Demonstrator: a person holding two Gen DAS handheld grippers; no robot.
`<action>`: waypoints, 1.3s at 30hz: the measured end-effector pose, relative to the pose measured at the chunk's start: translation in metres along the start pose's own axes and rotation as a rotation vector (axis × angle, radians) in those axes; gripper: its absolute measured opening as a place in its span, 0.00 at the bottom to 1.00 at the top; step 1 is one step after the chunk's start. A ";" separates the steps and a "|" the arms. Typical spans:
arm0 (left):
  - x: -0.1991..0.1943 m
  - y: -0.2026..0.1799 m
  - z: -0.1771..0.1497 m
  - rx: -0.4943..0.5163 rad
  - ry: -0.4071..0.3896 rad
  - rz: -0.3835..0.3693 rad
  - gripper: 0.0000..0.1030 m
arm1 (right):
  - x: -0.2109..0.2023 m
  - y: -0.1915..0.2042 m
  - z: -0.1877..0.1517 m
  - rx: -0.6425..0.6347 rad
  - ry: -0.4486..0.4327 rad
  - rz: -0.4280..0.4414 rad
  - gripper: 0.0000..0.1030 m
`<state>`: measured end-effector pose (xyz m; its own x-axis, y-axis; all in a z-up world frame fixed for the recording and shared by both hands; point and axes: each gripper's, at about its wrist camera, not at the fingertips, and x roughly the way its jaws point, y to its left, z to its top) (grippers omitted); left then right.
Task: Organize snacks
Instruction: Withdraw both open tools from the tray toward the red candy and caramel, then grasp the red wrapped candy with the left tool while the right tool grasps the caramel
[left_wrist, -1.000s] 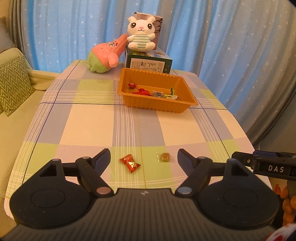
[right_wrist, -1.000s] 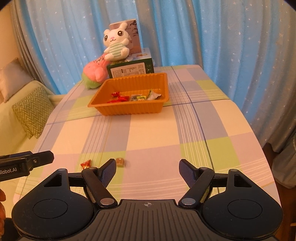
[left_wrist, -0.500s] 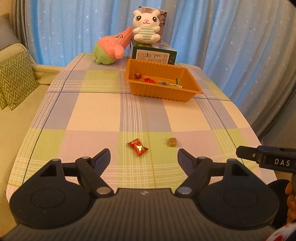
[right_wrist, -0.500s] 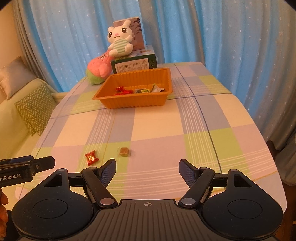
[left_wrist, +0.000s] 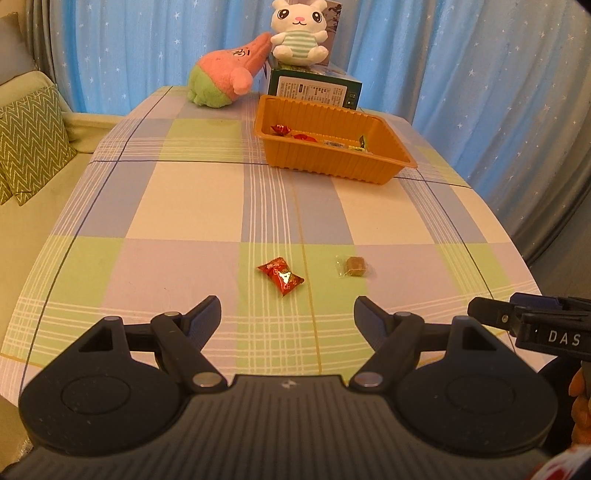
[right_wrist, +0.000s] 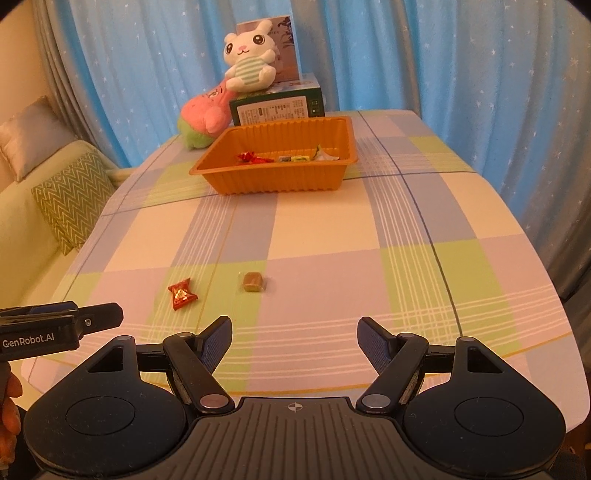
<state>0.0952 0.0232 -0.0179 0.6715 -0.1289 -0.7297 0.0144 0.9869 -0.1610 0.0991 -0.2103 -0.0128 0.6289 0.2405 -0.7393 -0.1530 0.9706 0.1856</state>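
Note:
A red wrapped candy (left_wrist: 281, 276) and a brown candy in clear wrap (left_wrist: 355, 266) lie on the checked tablecloth near the front edge; they also show in the right wrist view, the red candy (right_wrist: 181, 293) left of the brown candy (right_wrist: 252, 282). An orange tray (left_wrist: 369, 173) with several wrapped snacks stands farther back, also seen in the right wrist view (right_wrist: 280, 182). My left gripper (left_wrist: 288, 312) is open and empty, just short of the red candy. My right gripper (right_wrist: 294, 334) is open and empty, to the right of the brown candy.
A green box (left_wrist: 314, 90), a white bunny plush (left_wrist: 298, 35) and a pink-green plush (left_wrist: 225, 79) stand behind the tray. Blue curtains hang behind. A sofa with a zigzag cushion (left_wrist: 29, 144) lies left of the table.
Both grippers have pulled back and risen, so the two candies now sit farther ahead of the fingers. Both stay open. The candies and tray have not moved.

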 end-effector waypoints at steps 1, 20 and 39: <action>0.003 0.000 0.000 0.000 0.003 0.001 0.74 | 0.003 -0.001 -0.001 0.000 0.003 0.001 0.72; 0.069 0.006 0.002 -0.036 0.033 -0.019 0.51 | 0.061 -0.015 -0.007 -0.026 0.052 0.021 0.72; 0.127 0.003 0.013 0.006 0.053 0.014 0.22 | 0.111 -0.014 0.000 -0.123 0.079 0.055 0.72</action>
<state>0.1903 0.0116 -0.1026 0.6311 -0.1200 -0.7664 0.0102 0.9892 -0.1465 0.1710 -0.1970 -0.0968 0.5557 0.2884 -0.7797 -0.2811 0.9478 0.1503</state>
